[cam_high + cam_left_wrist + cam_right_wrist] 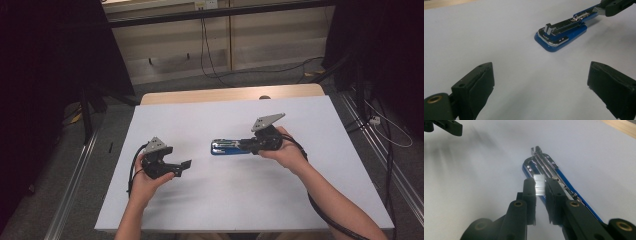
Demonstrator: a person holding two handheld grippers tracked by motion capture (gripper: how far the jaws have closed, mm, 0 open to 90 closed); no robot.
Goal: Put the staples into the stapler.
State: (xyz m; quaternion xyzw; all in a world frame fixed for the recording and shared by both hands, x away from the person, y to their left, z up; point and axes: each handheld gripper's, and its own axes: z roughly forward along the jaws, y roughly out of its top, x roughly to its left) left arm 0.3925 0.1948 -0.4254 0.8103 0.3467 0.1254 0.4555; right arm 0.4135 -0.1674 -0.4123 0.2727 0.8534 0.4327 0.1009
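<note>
1. The right tool (540,185) pinches a strip of staples (539,184) just above the open blue stapler (227,147), which lies mid-table (280,190).
2. The left tool (184,166) hovers nearby, jaws spread wide, holding nothing.

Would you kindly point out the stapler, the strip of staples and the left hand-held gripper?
stapler (560,41): left gripper view, blue base.
staples (539,185): right gripper view, strip's face.
left hand-held gripper (183,167): high view, between its jaw tips.

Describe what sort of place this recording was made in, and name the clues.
Probably a lab or recording workspace, not a home: a white-covered table flanked by aluminium rails, loose black cables across grey carpet, and dark curtains at both sides.
</note>
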